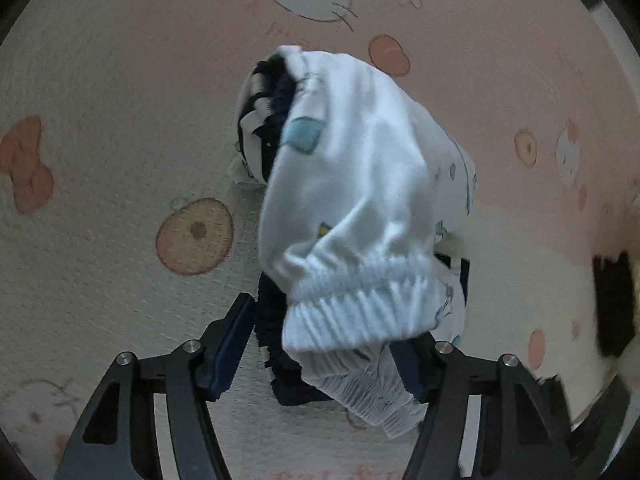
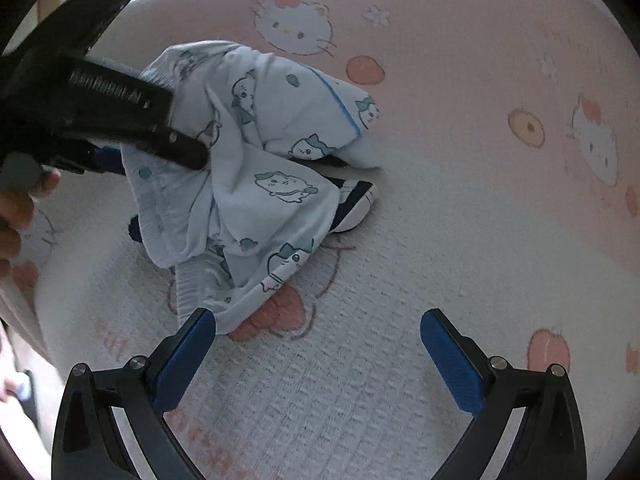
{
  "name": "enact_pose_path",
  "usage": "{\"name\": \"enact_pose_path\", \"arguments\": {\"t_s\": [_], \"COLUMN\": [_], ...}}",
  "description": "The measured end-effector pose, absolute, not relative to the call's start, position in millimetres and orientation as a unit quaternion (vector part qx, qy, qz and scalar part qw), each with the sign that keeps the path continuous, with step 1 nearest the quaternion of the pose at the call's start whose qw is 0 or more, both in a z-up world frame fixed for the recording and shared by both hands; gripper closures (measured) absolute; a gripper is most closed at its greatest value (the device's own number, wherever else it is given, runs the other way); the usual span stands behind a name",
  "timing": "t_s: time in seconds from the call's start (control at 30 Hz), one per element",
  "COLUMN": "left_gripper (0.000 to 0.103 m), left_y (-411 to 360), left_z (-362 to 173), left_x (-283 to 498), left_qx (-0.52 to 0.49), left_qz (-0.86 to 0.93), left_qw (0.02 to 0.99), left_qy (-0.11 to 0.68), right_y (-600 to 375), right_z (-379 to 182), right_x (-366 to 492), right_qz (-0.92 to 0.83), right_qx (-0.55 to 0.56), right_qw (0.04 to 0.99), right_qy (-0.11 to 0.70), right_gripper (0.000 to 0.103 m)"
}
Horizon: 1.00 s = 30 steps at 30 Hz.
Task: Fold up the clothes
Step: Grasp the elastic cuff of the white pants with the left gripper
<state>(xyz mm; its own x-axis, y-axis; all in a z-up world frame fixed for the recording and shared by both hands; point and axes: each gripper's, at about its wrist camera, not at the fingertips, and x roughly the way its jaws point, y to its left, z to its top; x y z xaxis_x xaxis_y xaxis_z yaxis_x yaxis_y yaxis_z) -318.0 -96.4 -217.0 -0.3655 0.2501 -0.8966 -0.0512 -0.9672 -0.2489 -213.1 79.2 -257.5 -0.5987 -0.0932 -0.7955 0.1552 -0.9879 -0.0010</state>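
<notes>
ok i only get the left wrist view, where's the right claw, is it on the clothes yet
Observer: Not yet. The right claw is open, with nothing between its pads.
Operator: how near is it
Observer: One of its fingertips is right beside the lower hem of the white printed garment. The other is over bare bedspread.
Operator: anything else over there
Observer: A hand shows at that view's left edge.

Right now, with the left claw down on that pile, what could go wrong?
1. The white printed garment lies bunched over a navy striped one; the left claw straddles both and may lift them together.
2. The right claw is open over bare blanket, so nothing steadies the pile.
</notes>
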Motion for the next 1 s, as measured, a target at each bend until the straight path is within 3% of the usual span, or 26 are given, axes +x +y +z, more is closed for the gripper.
{"name": "enact_pose_path", "arguments": {"t_s": [0.1,0.17,0.47,0.83,1.0], "left_gripper": [0.054,0.064,0.077,0.079,0.079], "left_y": [-94,-91,-95,-99,-98], "left_z": [-211,-207,-184,-157,-145], "left_x": [-314,-313,-298,-296,-302], "left_qx": [-0.548,-0.545,-0.524,-0.530,-0.540], "left_qz": [0.828,0.831,0.844,0.839,0.834], "left_qw": [0.088,0.088,0.101,0.116,0.112], "left_qy": [-0.078,-0.065,-0.058,-0.023,-0.004], "right_y": [71,66,53,18,29], "right_z": [-260,-258,-245,-257,-265], "right_x": [-209,-207,-205,-213,-223], "right_qz": [-0.898,-0.901,-0.905,-0.899,-0.895], "right_qx": [0.431,0.422,0.409,0.409,0.433], "right_qw": [0.061,0.059,0.088,0.103,0.085], "right_qy": [0.066,0.082,0.082,0.118,0.067], "right_gripper": [0.001,0.001,0.001,0.001,0.015]}}
